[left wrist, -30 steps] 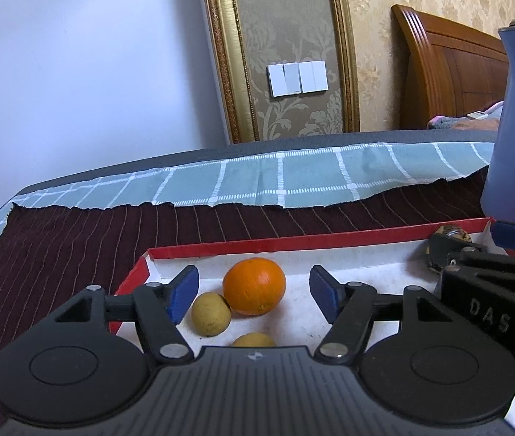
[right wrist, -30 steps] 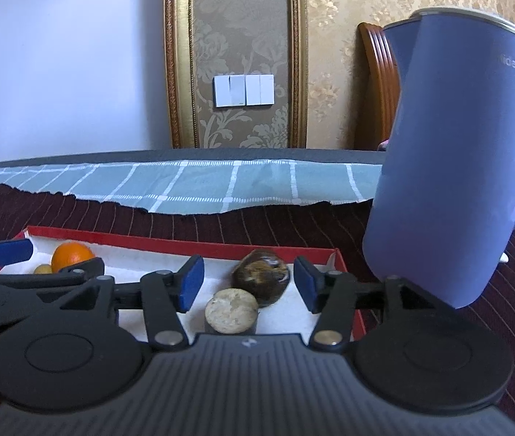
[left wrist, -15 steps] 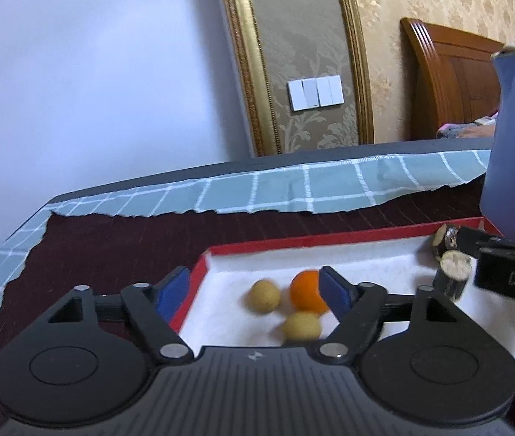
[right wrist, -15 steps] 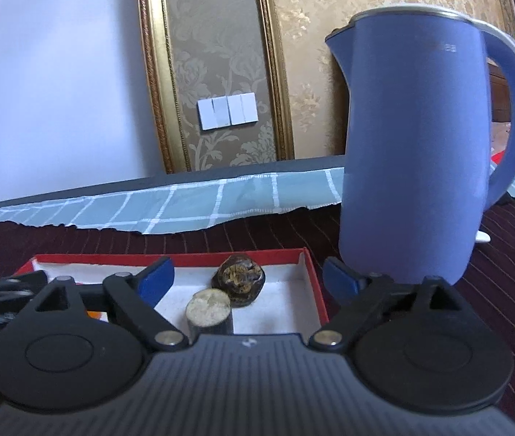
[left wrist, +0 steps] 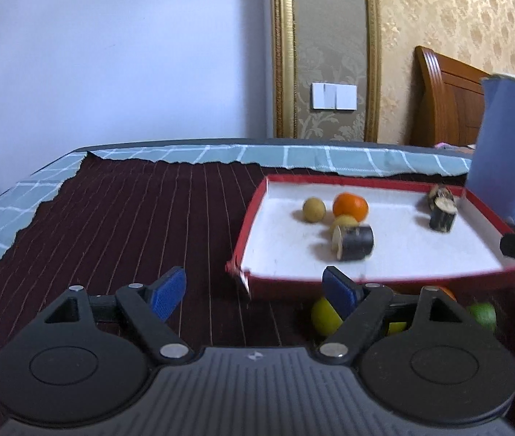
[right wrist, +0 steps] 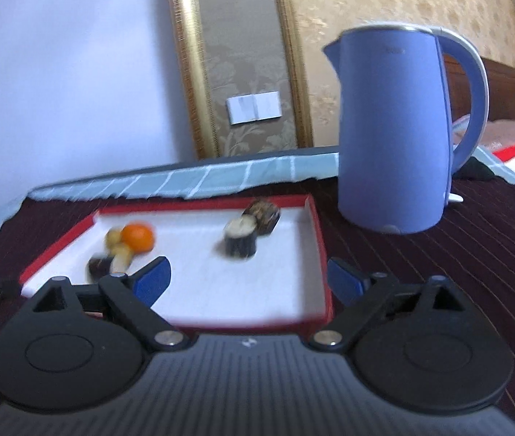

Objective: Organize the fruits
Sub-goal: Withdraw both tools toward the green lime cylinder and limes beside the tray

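A red-rimmed white tray (left wrist: 250,218) (right wrist: 321,239) lies on the dark striped cloth. In it are an orange (left wrist: 350,206) (right wrist: 138,236), two small yellow-brown fruits (left wrist: 314,209), and dark cut cane pieces (left wrist: 353,242) (left wrist: 442,212) (right wrist: 241,241). Outside the tray's near edge lie a yellow fruit (left wrist: 324,317) and a green fruit (left wrist: 482,315). My left gripper (left wrist: 255,292) is open and empty, left of and before the tray. My right gripper (right wrist: 248,283) is open and empty over the tray's near edge.
A tall blue kettle (right wrist: 397,130) (left wrist: 508,149) stands right of the tray. A teal checked cloth (left wrist: 293,156) runs along the table's far and left edges. A wall with switches (left wrist: 333,96) lies behind.
Both grippers have pulled back and up from the tray, the left one also shifting left. The right jaws have opened wider. A cane piece now lies near the orange.
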The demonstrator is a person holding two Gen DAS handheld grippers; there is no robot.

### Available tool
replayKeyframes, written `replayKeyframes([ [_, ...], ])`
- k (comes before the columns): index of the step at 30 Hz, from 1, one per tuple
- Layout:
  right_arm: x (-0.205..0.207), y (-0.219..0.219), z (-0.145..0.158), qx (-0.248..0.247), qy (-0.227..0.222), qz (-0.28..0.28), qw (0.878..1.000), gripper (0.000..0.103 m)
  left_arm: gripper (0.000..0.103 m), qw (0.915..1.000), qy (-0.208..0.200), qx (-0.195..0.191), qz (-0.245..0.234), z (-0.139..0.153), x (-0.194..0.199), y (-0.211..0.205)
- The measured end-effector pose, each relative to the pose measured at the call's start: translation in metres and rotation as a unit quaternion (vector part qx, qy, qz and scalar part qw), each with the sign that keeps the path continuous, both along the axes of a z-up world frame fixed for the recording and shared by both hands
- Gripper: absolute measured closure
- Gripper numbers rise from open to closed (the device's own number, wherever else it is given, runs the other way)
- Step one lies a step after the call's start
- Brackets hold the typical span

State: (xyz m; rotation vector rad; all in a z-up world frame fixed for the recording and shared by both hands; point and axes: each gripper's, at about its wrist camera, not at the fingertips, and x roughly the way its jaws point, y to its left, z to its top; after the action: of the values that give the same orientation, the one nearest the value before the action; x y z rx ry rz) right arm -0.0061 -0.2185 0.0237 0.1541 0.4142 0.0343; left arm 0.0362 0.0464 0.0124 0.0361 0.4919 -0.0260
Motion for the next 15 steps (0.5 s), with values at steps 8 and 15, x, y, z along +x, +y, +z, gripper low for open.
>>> replayKeyframes([
  [8, -0.037, 0.027, -0.013, -0.048, 0.039, 0.039, 0.997, 0.011, 0.021, 0.9985, 0.018, -0.003, -0.052, -0.021, -0.009, -0.009],
  [15, -0.036, 0.043, -0.019, -0.075, 0.058, 0.054, 0.994, 0.011, 0.021, 0.9981, 0.021, -0.008, -0.058, -0.026, -0.011, -0.008],
])
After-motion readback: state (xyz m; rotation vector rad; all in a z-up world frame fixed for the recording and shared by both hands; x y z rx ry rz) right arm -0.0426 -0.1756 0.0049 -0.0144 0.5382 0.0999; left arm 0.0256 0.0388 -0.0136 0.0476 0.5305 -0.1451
